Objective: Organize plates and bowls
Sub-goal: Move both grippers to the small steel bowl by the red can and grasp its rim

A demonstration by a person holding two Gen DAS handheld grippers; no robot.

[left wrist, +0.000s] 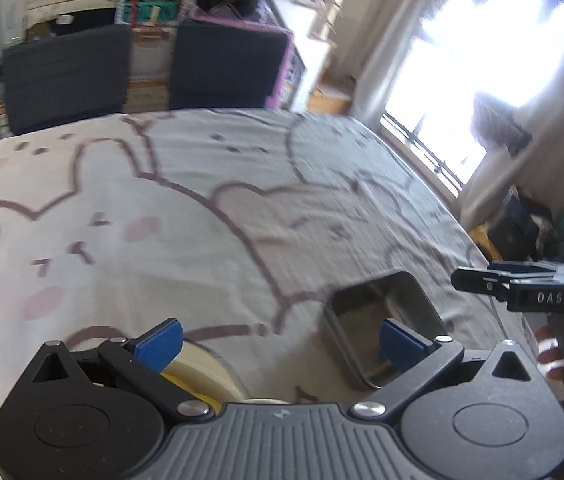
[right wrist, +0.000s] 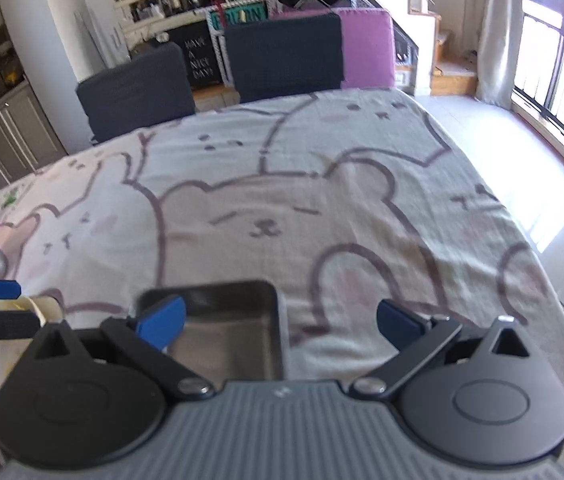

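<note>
Steel tray (right wrist: pixel 226 332) lies on the cloth-covered worktop (right wrist: pixel 321 200) just below the right claw (right wrist: pixel 280 322), nearer its left pad; a cream bowl (left wrist: pixel 198 364) sits under the left claw (left wrist: pixel 280 344). Both claws are spread wide, pinching nothing. A careless descent could knock the tray's rim or drag the cloth, and the two claws, close together, could collide.

The left gripper (left wrist: pixel 280 344) hides most of the cream bowl (left wrist: pixel 206 368).
</note>
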